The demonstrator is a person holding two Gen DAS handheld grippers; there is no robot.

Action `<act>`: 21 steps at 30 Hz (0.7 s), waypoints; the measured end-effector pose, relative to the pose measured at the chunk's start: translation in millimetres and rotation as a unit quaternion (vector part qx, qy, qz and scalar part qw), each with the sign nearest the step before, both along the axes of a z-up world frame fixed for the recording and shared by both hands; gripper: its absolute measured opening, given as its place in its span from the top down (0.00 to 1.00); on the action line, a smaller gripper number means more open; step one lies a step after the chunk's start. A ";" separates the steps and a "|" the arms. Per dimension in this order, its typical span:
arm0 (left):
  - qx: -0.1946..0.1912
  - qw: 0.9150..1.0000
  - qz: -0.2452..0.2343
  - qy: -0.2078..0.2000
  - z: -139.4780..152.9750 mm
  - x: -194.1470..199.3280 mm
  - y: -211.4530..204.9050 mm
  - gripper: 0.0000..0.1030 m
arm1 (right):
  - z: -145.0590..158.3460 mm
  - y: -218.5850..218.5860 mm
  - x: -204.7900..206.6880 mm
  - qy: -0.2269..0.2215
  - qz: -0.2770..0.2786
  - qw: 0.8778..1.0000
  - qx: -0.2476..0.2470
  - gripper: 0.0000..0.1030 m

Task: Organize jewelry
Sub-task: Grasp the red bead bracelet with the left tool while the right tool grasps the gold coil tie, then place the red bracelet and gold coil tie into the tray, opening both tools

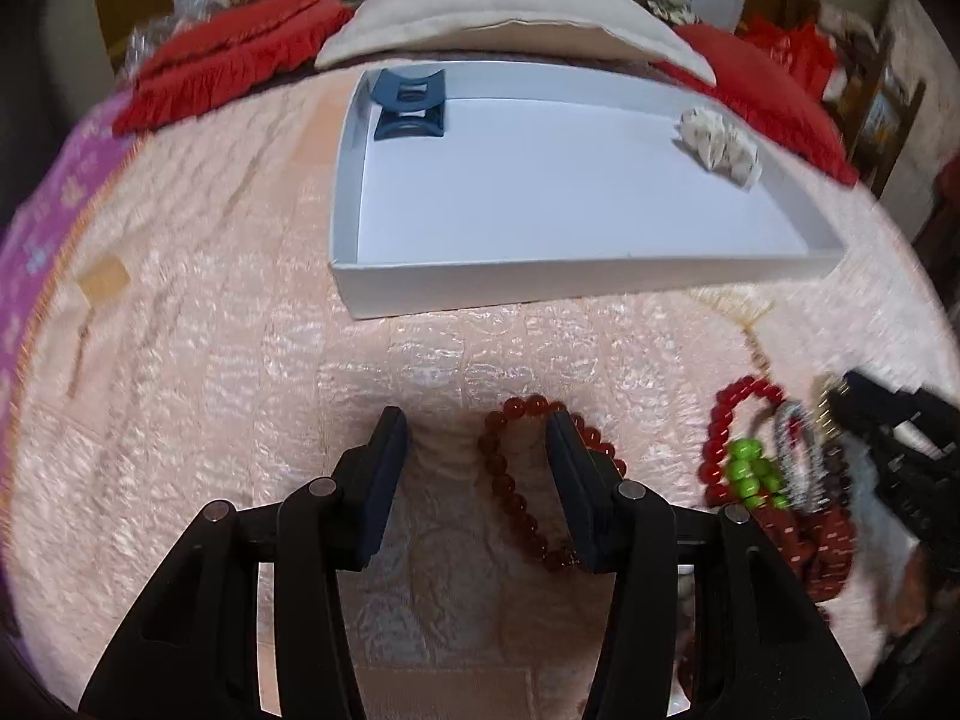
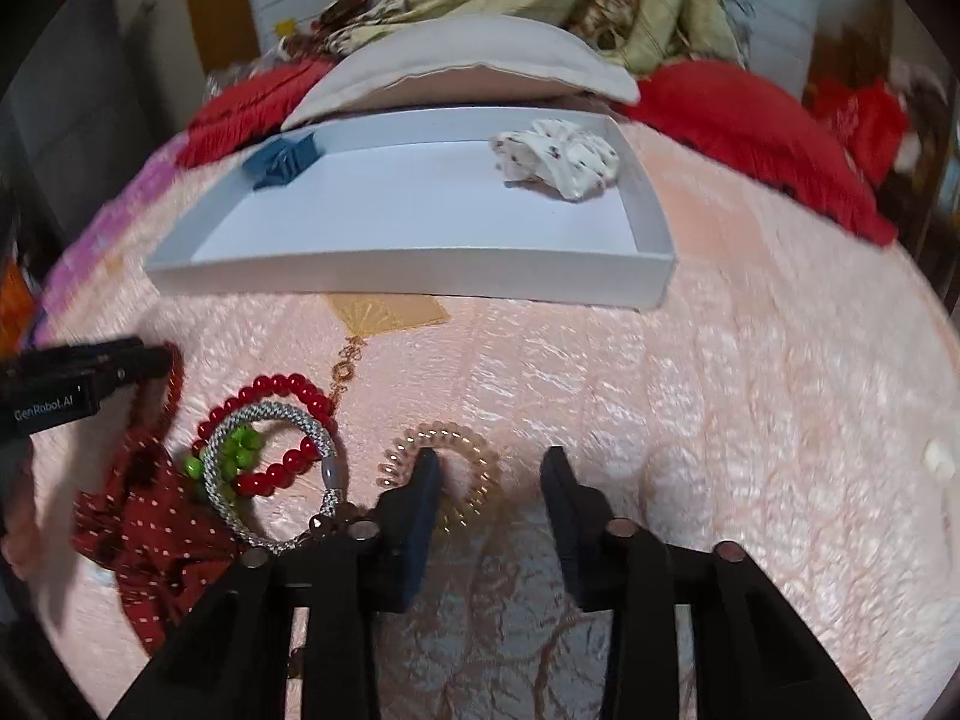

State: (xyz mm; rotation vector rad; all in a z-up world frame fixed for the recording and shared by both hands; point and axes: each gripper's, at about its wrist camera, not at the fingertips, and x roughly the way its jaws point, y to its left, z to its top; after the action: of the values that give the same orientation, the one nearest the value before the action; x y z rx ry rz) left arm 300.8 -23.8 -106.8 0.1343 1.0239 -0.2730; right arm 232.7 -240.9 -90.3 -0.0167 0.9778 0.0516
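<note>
A white tray lies on the pink bedspread and holds a blue hair claw and a white floral scrunchie. My left gripper is open, low over a dark red bead bracelet that lies between its fingers. My right gripper is open over a clear spiral hair tie, its left finger inside the coil. To its left lie a red bead bracelet, a silver bangle, green beads and a red dotted scrunchie.
A white pillow and red cushions lie behind the tray. A gold fan pendant on a chain lies just in front of the tray. The left gripper's body shows at the left edge of the right wrist view.
</note>
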 end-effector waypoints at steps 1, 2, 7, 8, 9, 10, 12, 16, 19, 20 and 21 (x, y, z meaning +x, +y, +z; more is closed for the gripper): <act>-0.002 1.000 -0.009 -0.005 0.4 -2.0 -3.0 0.73 | -0.1 2.2 0.5 -0.001 0.003 1.000 -0.001 0.84; -0.010 1.000 -0.017 -0.002 0.5 -2.5 -4.7 0.85 | -0.2 5.0 1.1 -0.002 0.006 1.000 -0.006 0.86; -0.040 0.999 -0.008 0.036 5.8 1.7 1.6 0.94 | 3.8 3.0 1.9 0.000 0.002 1.000 0.014 0.91; -0.048 0.998 -0.004 0.037 9.2 0.3 5.1 0.94 | 7.6 -0.2 0.6 -0.003 -0.002 1.000 0.023 0.91; -0.061 0.997 0.002 0.038 15.4 -1.6 11.6 0.94 | 11.5 -1.0 -1.5 -0.006 -0.005 1.000 0.028 0.91; -0.069 0.997 0.005 0.037 20.5 -3.7 15.5 0.94 | 17.2 -2.9 -3.2 -0.013 -0.007 0.999 0.033 0.91; -0.085 0.996 0.011 0.031 35.4 -9.5 24.5 0.94 | 29.8 -6.2 -6.6 -0.025 -0.012 0.999 0.036 0.91; -0.108 0.994 0.014 0.014 63.7 -18.3 35.4 0.94 | 54.8 -13.0 -12.1 -0.046 -0.018 0.997 0.056 0.91; -0.112 0.994 0.009 0.003 81.6 -17.9 39.1 0.94 | 72.7 -16.3 -9.5 -0.060 -0.020 0.996 0.063 0.91; -0.111 0.994 0.008 -0.003 87.3 -15.6 39.9 0.94 | 79.1 -17.2 -6.9 -0.065 -0.021 0.996 0.063 0.91; -0.109 0.994 0.008 -0.009 94.6 -12.7 39.9 0.94 | 86.5 -18.4 -3.0 -0.071 -0.022 0.995 0.063 0.91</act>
State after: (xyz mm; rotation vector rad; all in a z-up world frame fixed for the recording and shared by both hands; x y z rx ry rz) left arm 288.1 16.1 -12.2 -0.0681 0.9703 -0.3668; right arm 229.7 -259.3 -3.8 0.1165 0.8313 0.0709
